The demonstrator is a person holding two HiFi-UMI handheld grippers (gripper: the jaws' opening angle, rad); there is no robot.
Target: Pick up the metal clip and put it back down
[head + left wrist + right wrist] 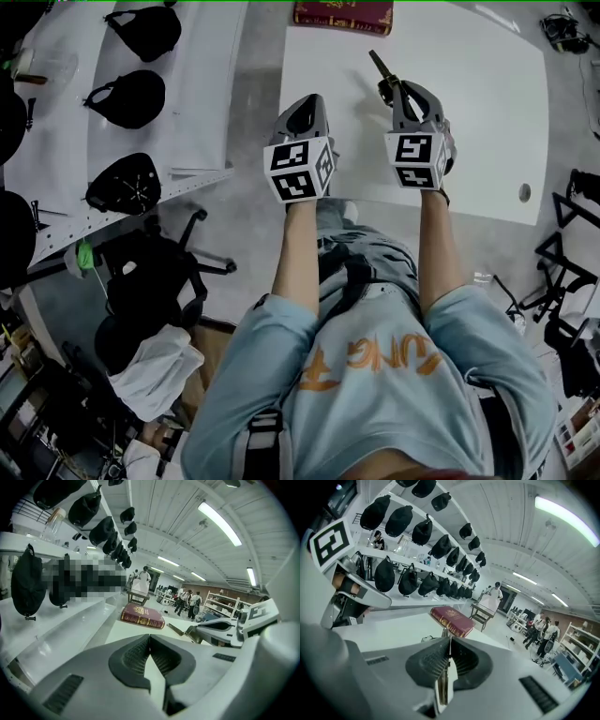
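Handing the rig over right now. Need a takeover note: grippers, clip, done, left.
Left gripper: jaws shut, nothing between them, held over the white table near its left edge.
Right gripper: jaws shut on the metal clip, which sticks out forward, toward the red book.
Done: clip is gripped; I cannot tell if it is clear of the table.
Left: set the clip down on the table, open the jaws.

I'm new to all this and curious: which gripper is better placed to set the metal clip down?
Right. The right gripper is shut on the metal clip over the white table; the left gripper is shut on nothing beside it.
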